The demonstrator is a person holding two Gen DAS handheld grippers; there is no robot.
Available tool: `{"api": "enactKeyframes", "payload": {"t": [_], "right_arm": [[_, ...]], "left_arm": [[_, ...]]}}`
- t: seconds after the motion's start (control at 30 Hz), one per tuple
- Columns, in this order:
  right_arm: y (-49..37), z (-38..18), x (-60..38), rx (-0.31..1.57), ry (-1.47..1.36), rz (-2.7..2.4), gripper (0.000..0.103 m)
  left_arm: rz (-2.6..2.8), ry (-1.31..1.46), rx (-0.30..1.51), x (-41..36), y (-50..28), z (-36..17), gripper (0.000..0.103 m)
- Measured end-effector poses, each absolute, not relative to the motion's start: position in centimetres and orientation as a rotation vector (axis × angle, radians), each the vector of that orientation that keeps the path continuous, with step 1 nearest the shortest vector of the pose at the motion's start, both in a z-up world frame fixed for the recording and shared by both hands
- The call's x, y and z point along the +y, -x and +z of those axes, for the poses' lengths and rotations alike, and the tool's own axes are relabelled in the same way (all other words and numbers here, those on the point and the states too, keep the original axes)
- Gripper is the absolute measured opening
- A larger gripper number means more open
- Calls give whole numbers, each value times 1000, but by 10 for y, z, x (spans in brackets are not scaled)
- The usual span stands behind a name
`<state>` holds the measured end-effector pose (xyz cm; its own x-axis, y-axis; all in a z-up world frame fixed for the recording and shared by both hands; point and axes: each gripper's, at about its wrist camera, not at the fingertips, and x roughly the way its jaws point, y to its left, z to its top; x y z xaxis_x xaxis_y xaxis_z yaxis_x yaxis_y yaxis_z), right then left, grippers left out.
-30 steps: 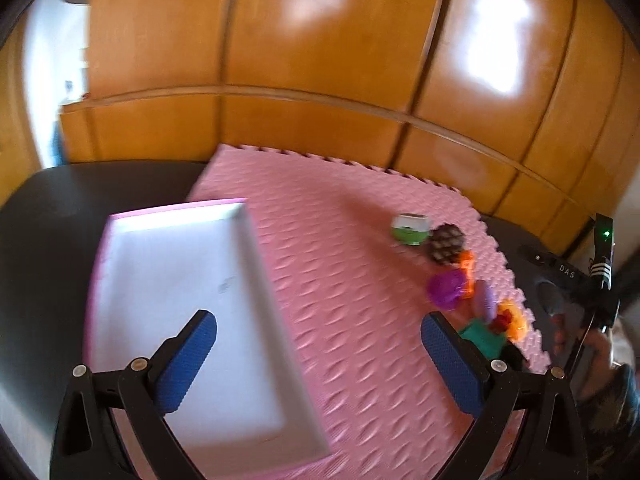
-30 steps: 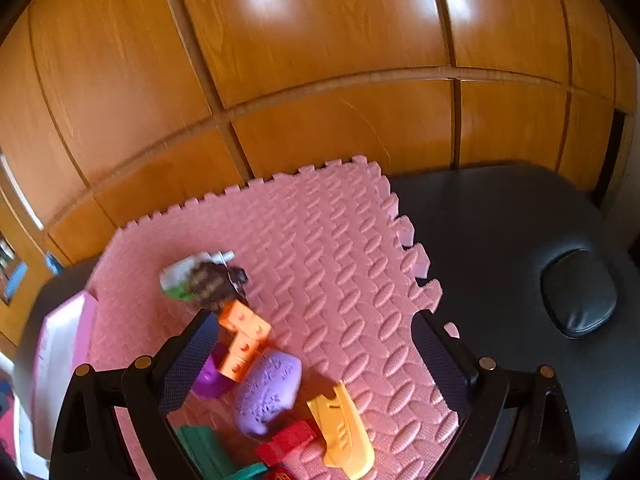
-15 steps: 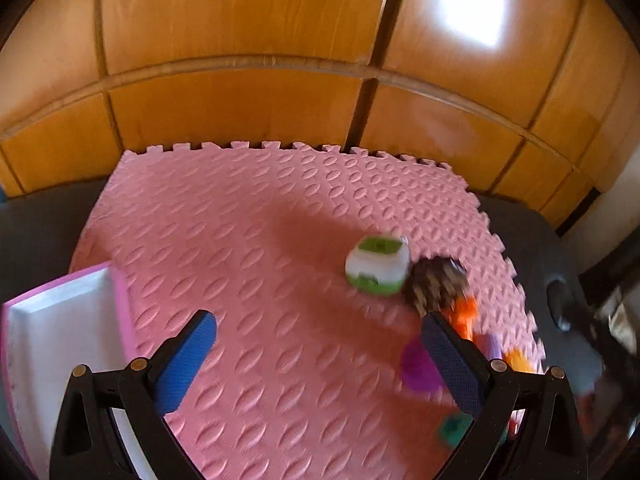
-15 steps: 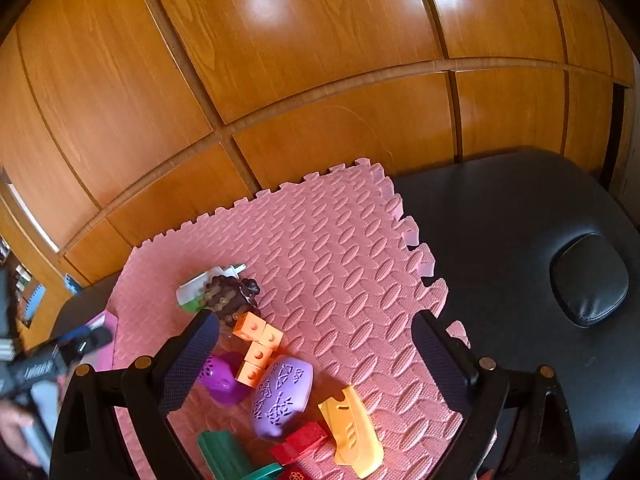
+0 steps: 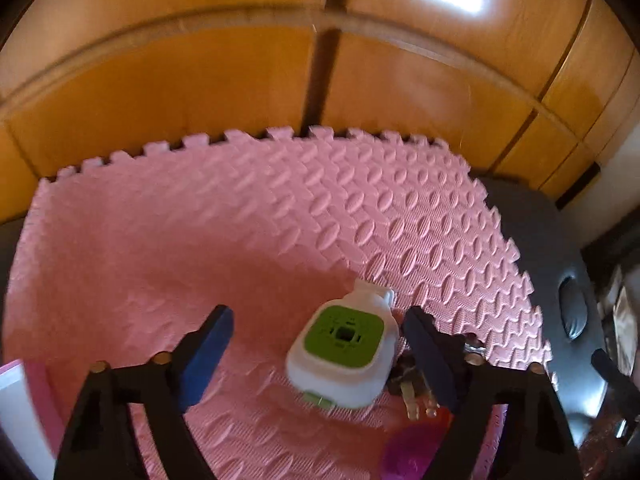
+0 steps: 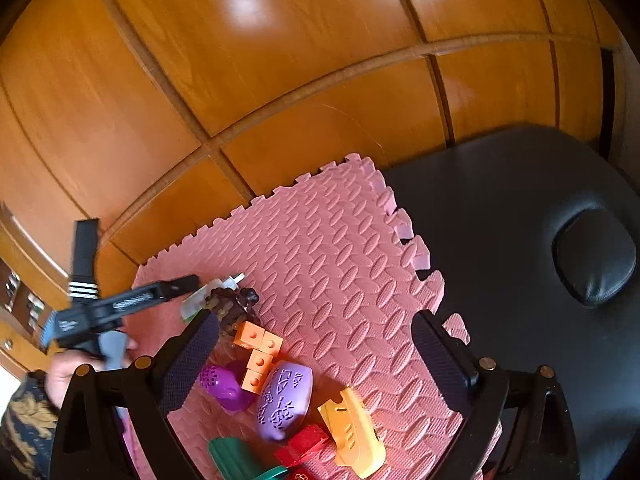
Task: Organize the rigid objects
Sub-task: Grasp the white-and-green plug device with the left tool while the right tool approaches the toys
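Both left tongs [image 5: 320, 344] fingers flank, seemingly untouched, the white-green toy [image 5: 344, 354].

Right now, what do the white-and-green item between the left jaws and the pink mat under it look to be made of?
White-and-green item: probably hard moulded plastic, smooth, with a slight sheen and crisp edges. Pink mat: likely soft foam, matte, with an embossed oval pattern and interlocking toothed edges.

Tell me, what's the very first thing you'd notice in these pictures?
The white and green plug gadget jumps out first: it lies on the pink foam mat, right between the open blue fingers of the left hand-held gripper. Next comes the bright heap of toys near the mat's front edge in the right wrist view: an orange block piece, a purple patterned oval and a yellow toy.
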<state>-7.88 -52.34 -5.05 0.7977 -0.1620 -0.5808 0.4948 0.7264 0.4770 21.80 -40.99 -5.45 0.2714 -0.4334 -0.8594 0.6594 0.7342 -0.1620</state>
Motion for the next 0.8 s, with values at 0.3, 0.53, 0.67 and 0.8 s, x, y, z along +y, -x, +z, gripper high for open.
{"api": "enactKeyframes", "payload": {"t": [0.3, 0.53, 0.67, 0.8], "right_arm": [[78, -54, -528, 552, -688, -395, 99], [77, -59, -529, 575, -686, -416, 99], [77, -61, -531, 583, -691, -428, 98], [77, -63, -532, 591, -686, -439, 97]], "left_arm": [[-795, -164, 1113, -406, -210, -70, 52], [-747, -114, 1105, -353, -174, -71, 52], [-726, -104, 1104, -323, -145, -70, 52], [-721, -148, 1068, -303, -106, -67, 52]]}}
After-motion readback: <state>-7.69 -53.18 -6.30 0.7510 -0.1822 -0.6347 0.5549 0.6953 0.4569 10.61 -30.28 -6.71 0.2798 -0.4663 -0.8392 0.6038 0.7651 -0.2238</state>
